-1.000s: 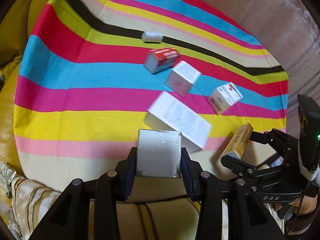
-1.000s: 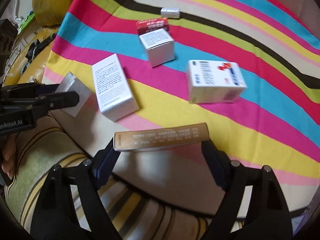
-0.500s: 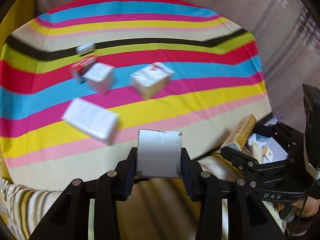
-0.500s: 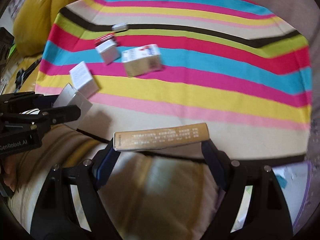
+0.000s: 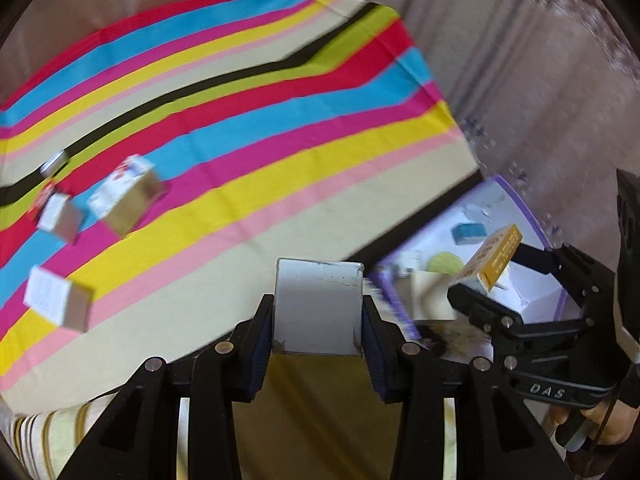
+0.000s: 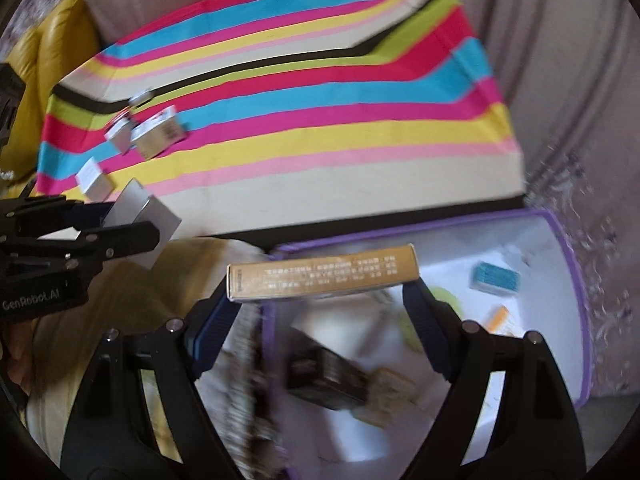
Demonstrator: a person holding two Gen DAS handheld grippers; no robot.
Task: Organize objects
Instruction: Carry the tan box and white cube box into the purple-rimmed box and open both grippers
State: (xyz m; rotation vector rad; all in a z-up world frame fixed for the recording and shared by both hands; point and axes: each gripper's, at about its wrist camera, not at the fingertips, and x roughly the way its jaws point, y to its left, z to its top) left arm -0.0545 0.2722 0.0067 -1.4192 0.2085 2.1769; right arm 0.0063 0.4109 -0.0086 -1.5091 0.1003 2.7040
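Left tool (image 5: 319, 312) clamps one silver box (image 5: 318, 306); right tool (image 6: 322, 300) clamps one tan box (image 6: 322, 277).

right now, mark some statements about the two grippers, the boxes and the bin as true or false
1. The left gripper grips a silver-grey box. True.
2. The right gripper is open with nothing in it. False: it is shut on a flat tan cardboard box.
3. The purple-rimmed white bin sits beside the striped cloth. True.
4. The bin holds nothing. False: a small teal box and other items lie inside.
5. Several small boxes lie on the striped cloth. True.
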